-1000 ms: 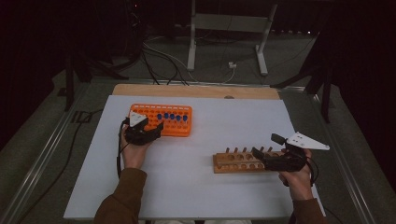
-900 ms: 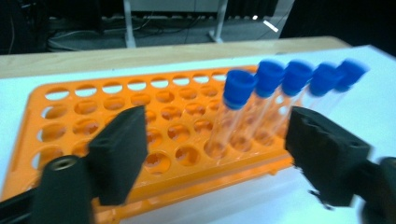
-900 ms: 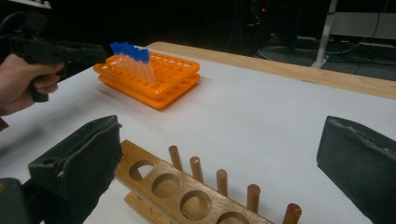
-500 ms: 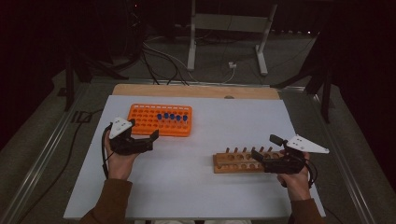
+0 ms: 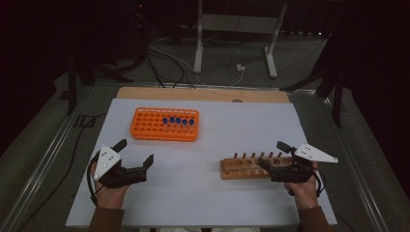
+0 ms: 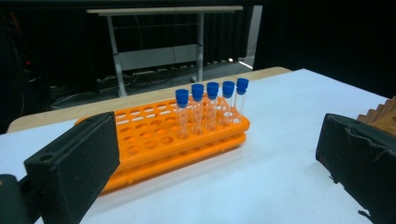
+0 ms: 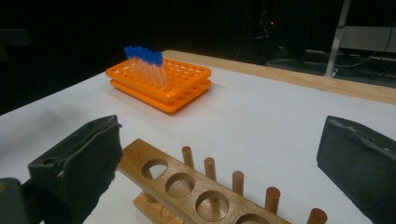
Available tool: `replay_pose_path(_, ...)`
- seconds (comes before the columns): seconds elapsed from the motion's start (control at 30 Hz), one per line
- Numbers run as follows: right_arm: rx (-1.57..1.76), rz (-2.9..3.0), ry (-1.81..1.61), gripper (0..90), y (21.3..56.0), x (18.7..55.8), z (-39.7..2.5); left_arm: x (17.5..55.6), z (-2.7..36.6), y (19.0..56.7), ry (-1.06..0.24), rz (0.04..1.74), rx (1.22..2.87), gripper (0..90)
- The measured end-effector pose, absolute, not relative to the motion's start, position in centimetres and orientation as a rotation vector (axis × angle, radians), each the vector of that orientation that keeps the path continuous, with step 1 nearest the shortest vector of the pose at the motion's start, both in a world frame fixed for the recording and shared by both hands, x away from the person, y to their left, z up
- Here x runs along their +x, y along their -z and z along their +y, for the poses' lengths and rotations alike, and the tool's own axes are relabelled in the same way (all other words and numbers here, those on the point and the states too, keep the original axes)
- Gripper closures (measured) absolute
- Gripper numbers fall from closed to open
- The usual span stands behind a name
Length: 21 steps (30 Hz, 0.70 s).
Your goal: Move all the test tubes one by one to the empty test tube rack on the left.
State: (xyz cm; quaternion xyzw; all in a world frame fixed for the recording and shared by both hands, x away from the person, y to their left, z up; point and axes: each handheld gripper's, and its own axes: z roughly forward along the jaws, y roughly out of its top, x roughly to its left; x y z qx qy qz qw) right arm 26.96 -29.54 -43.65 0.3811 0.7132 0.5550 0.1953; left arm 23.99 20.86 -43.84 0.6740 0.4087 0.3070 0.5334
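Observation:
An orange tube rack [image 5: 145, 123] stands at the back left of the white table, holding several blue-capped tubes [image 5: 178, 121] in one row. A wooden rack [image 5: 241, 167] with round holes and upright pegs lies at the near right. My left gripper [image 5: 136, 151] is open at the near left, well short of the orange rack, with nothing between its jaws. My right gripper [image 5: 270, 154] is open, its jaws at the wooden rack's right end. The left gripper view looks at the orange rack [image 6: 154, 142] and the tubes [image 6: 210, 107]. The right gripper view looks down on the wooden rack [image 7: 187, 186].
The white tabletop [image 5: 227, 130] lies bare between the two racks. A wooden strip [image 5: 203, 94] runs along the table's far edge. Beyond it are a metal desk frame [image 5: 232, 29] and cables on a dark floor.
My left gripper has drawn back from the orange rack toward the near left of the table and stays open. The right gripper has hardly moved.

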Motion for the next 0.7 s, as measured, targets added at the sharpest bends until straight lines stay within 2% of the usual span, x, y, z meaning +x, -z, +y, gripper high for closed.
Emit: replay_pose_path(0.7,1.089,1.927,-1.517,0.1,45.0,26.5,-30.3,22.7,22.6,45.5,-0.744,1.036,1.587,0.8)
